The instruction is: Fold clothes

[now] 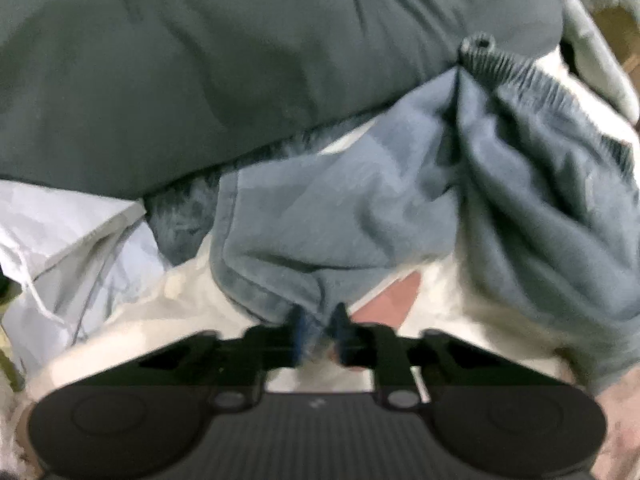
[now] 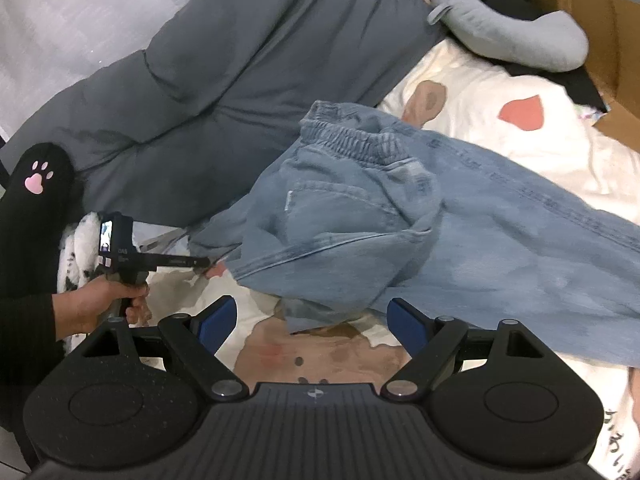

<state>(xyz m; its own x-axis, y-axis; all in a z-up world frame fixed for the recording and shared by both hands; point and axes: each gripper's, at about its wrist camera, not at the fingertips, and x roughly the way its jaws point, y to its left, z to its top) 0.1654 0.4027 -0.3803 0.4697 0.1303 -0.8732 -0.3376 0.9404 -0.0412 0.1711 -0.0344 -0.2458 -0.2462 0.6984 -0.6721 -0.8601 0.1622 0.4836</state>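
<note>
A pair of light blue jeans (image 2: 360, 216) lies crumpled on a white blanket (image 2: 480, 80), its elastic waistband (image 2: 356, 140) up and a leg running off to the right. In the left wrist view the jeans (image 1: 360, 208) fill the middle. My left gripper (image 1: 318, 320) is shut on a lower edge of the jeans; it also shows in the right wrist view (image 2: 204, 262), held by a hand at the jeans' left edge. My right gripper (image 2: 312, 320) is open and empty, just in front of the jeans' near edge.
A dark grey quilted duvet (image 2: 240, 72) lies behind the jeans. A grey neck pillow (image 2: 508, 36) and a cardboard box (image 2: 600, 40) are at the far right. The person's black sleeve with a pink paw print (image 2: 38, 176) is at left.
</note>
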